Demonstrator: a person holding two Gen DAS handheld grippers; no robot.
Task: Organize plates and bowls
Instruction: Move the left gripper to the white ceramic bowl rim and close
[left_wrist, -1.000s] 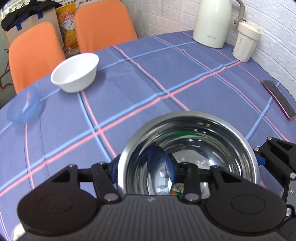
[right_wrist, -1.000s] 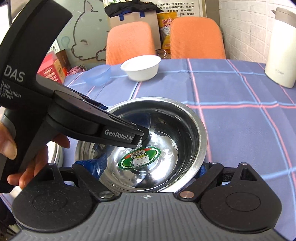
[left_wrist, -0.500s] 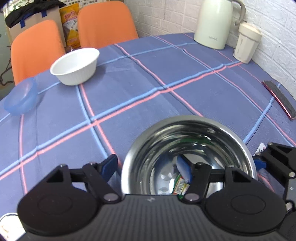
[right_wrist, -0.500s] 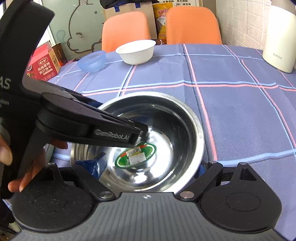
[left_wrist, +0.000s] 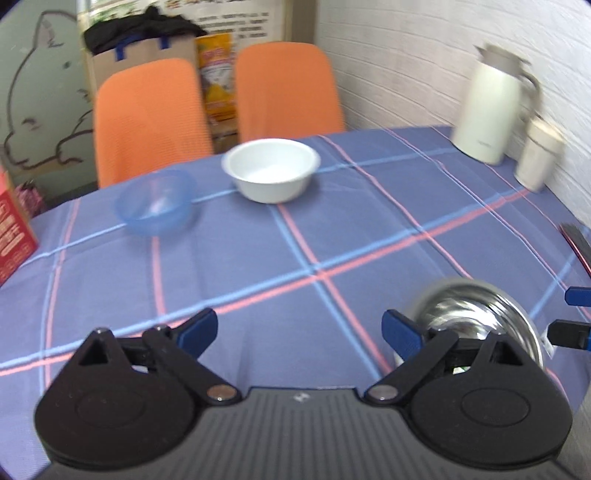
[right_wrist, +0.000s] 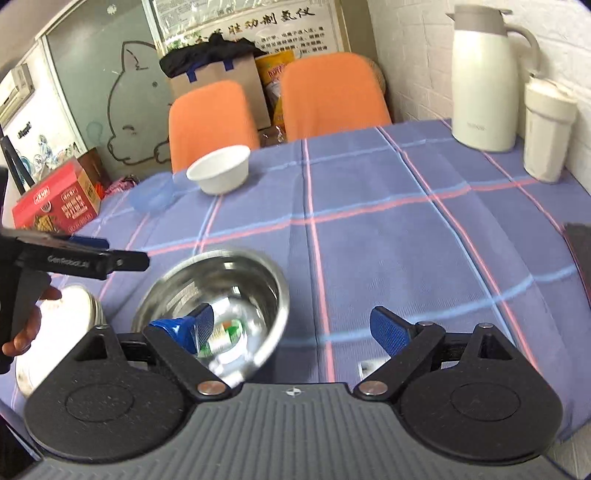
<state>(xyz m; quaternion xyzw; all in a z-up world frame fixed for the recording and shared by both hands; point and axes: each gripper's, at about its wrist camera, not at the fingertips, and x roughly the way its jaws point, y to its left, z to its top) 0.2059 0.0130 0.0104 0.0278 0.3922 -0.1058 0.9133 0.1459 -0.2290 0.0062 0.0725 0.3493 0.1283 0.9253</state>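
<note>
Right wrist view: finding the steel bowl (right_wrist: 221, 291) blurred and tilted at the near left of the surface (right_wrist: 388, 240), just beside a pale round dish (right_wrist: 55, 332). Keeping the right tongs (right_wrist: 293, 326) spread after just narrowing a little, one pad dipping inside the bowl, the other well clear, pinching nothing. Having just been opening the left tongs (left_wrist: 299, 328), now spread wide over bare cloth. Judging the bowl unsettled: lifting the dipped pad straight out, avoiding the rim, letting it rest before reaching toward the white bowl (right_wrist: 218, 170) and blue bowl (right_wrist: 151, 195) at the far side.
</note>
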